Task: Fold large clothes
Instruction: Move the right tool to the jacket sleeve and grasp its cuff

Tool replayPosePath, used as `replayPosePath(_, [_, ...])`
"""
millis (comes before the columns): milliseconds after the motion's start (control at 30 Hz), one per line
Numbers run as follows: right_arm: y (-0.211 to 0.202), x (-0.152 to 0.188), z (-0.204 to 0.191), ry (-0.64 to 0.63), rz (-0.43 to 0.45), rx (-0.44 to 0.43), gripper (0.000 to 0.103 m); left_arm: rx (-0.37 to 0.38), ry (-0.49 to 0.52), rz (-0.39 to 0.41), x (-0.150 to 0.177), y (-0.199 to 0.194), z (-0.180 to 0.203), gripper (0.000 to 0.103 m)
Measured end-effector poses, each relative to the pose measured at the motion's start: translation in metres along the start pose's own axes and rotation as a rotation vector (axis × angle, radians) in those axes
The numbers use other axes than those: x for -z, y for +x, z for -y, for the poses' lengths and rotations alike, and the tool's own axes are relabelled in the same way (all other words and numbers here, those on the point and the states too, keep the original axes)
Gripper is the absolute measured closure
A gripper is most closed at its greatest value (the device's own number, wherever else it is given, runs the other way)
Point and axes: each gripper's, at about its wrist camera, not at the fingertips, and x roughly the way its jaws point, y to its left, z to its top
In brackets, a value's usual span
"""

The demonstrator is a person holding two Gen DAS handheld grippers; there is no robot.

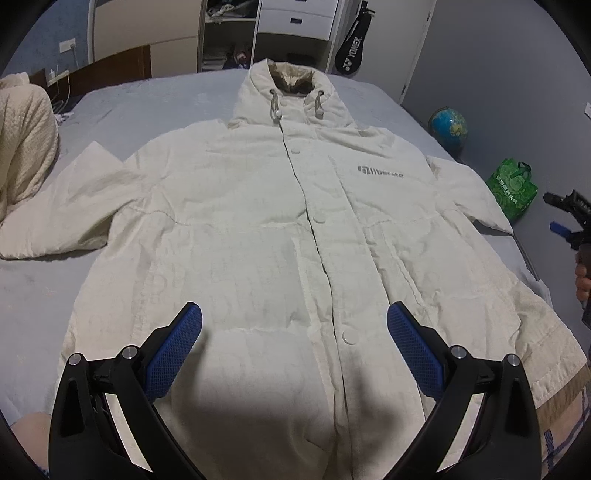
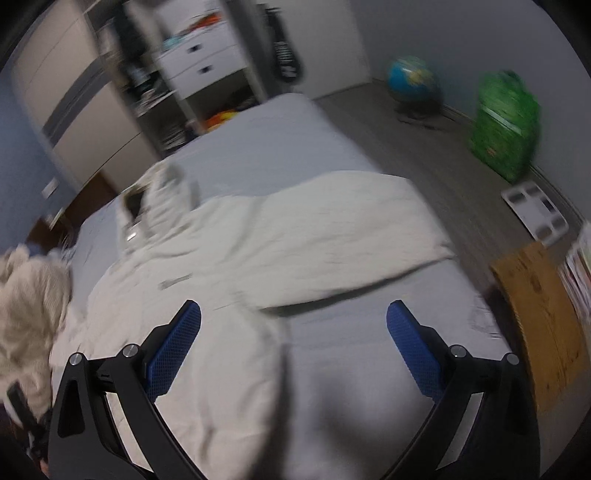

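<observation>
A large cream hooded jacket (image 1: 280, 229) lies flat and face up on the grey bed (image 1: 155, 103), buttoned, hood at the far end, both sleeves spread out. My left gripper (image 1: 294, 325) is open and empty, hovering above the jacket's lower front. My right gripper (image 2: 293, 325) is open and empty above the bed beside the jacket's right sleeve (image 2: 332, 236); this view is blurred. The right gripper also shows at the right edge of the left wrist view (image 1: 565, 218), held in a hand off the bed's side.
A cream quilted blanket (image 1: 22, 147) lies at the bed's left. On the floor to the right stand a globe (image 1: 447, 125), a green bag (image 1: 511, 188), a white scale (image 2: 535, 214) and a cardboard box (image 2: 543, 325). Shelves and drawers (image 1: 295, 18) stand beyond the bed.
</observation>
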Motion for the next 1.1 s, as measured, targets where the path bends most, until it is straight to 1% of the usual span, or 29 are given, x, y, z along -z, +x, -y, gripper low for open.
replayPosePath(67, [0.011, -0.005, 0.033, 0.089, -0.013, -0.008, 0.006, -0.006, 0.0, -0.013, 0.0, 0.004, 0.001, 0.006])
replayPosePath(133, [0.023, -0.01, 0.057, 0.156, -0.033, -0.004, 0.006, -0.033, 0.015, -0.019, 0.001, 0.007, 0.003, 0.006])
replayPosePath(200, [0.033, -0.011, 0.079, 0.211, -0.033, -0.008, 0.006, -0.065, 0.033, -0.018, 0.001, 0.01, 0.005, 0.006])
replayPosePath(300, [0.051, -0.012, 0.113, 0.325, -0.062, -0.057, 0.006, -0.099, 0.029, -0.018, 0.002, 0.015, 0.003, 0.006])
replayPosePath(367, [0.063, -0.011, 0.132, 0.409, -0.089, -0.106, 0.006, -0.094, 0.011, -0.022, 0.003, 0.018, -0.001, 0.006])
replayPosePath(400, [0.071, -0.012, 0.14, 0.455, -0.102, -0.147, 0.006, -0.096, 0.001, -0.019, 0.003, 0.019, -0.003, 0.006])
replayPosePath(567, [0.096, -0.009, 0.159, 0.59, -0.143, -0.277, 0.006, -0.095, -0.001, -0.001, 0.001, 0.024, -0.002, 0.006])
replayPosePath(700, [0.114, -0.011, 0.159, 0.629, -0.159, -0.328, 0.006, -0.112, 0.032, 0.005, 0.001, 0.028, 0.005, 0.006])
replayPosePath(833, [0.125, -0.017, 0.166, 0.688, -0.12, -0.375, 0.006, -0.114, 0.039, -0.006, 0.002, 0.033, 0.006, 0.006])
replayPosePath(967, [0.134, -0.028, 0.175, 0.735, -0.077, -0.363, 0.007, -0.116, 0.036, 0.007, 0.002, 0.035, 0.005, 0.006])
replayPosePath(1033, [0.136, -0.033, 0.18, 0.756, -0.049, -0.348, 0.008, -0.091, 0.034, -0.01, 0.002, 0.036, 0.006, 0.006])
replayPosePath(1100, [0.138, -0.037, 0.185, 0.79, -0.028, -0.334, 0.012, -0.099, 0.053, -0.006, 0.002, 0.035, 0.008, 0.007])
